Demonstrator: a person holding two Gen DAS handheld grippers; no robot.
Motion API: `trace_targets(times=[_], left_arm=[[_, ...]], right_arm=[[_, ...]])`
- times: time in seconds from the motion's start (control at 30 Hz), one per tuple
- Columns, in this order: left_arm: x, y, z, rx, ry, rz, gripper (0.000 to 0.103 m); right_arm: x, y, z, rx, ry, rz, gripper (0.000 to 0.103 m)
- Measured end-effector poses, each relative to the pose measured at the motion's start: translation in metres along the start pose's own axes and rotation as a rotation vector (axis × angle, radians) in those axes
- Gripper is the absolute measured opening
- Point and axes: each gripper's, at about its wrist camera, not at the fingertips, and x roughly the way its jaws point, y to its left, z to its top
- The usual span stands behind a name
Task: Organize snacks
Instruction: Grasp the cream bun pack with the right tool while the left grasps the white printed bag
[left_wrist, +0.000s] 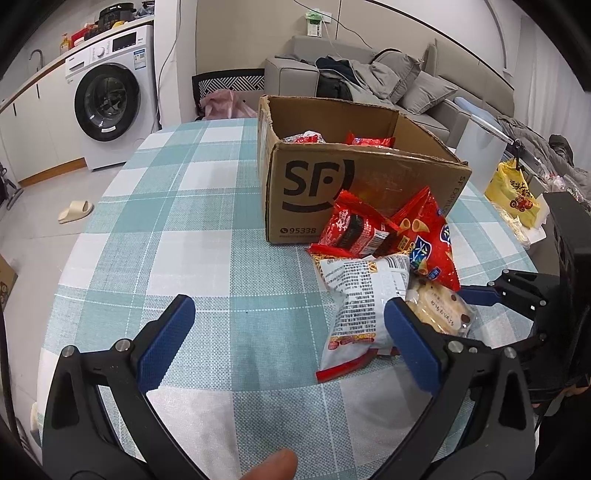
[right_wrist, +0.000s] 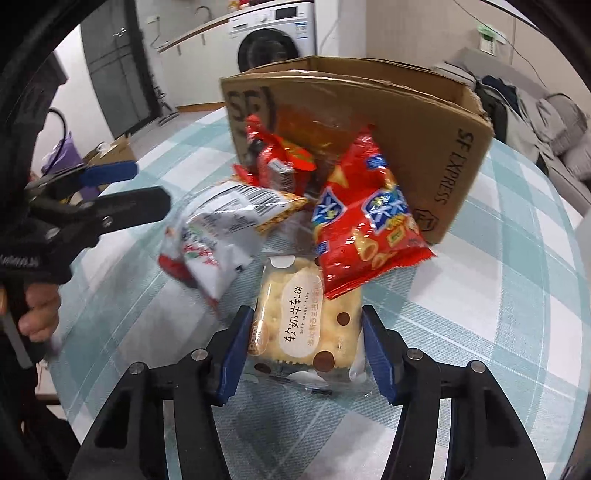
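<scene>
Blue pads (right_wrist: 380, 360) of the right claw (right_wrist: 306, 354) stand spread on either side of the soft nougat cake packet (right_wrist: 304, 325), which lies flat on the checked worktop (right_wrist: 498, 314). Contact between pads and wrapper cannot be confirmed; the pads appear just beside its edges, so this is judged a pre-grasp position, not a pinch.

Left claw (left_wrist: 288, 343) is spread wide and pinches nothing. The white snack bag (left_wrist: 360, 306) lies just inside its right pad (left_wrist: 410, 347), off-centre in the gap.

Remaining loose snacks are heaped against the near wall of the SF cardboard box (left_wrist: 369, 192): a red cone-snack bag (right_wrist: 364, 218) leans on the box and overlaps the far end of the cake packet, with a smaller red packet (left_wrist: 351, 229) to its left. Red packets already lie inside the box, so it is judged the collection container.
</scene>
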Motion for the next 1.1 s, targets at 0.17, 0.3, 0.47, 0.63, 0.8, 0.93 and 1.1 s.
trace_targets(times=[0.17, 0.3, 0.47, 0.63, 0.8, 0.93, 1.1], left_arm=[[0.000, -0.001, 0.000, -0.006, -0.002, -0.006, 0.102], [0.002, -0.003, -0.001, 0.002, -0.003, -0.008, 0.102], [0.005, -0.006, -0.004, 0.008, 0.006, -0.017, 0.102], [0.008, -0.006, -0.005, -0.009, 0.008, -0.034, 0.102], [0.008, -0.005, -0.006, -0.013, 0.014, -0.045, 0.102], [0.006, -0.011, -0.007, 0.007, 0.004, -0.072, 0.102], [0.018, -0.019, -0.012, 0.027, 0.024, -0.066, 0.102]], right_arm=[[-0.015, -0.003, 0.002, 0.005, -0.031, 0.049, 0.058], [-0.031, -0.003, 0.006, 0.002, -0.069, 0.067, 0.058], [-0.049, 0.006, 0.006, -0.030, -0.102, 0.093, 0.058], [-0.069, 0.002, 0.010, -0.008, -0.170, 0.103, 0.058], [-0.087, -0.002, 0.011, 0.023, -0.234, 0.119, 0.058], [-0.099, 0.000, 0.014, 0.024, -0.254, 0.127, 0.058], [-0.099, -0.005, 0.017, 0.035, -0.261, 0.108, 0.058]])
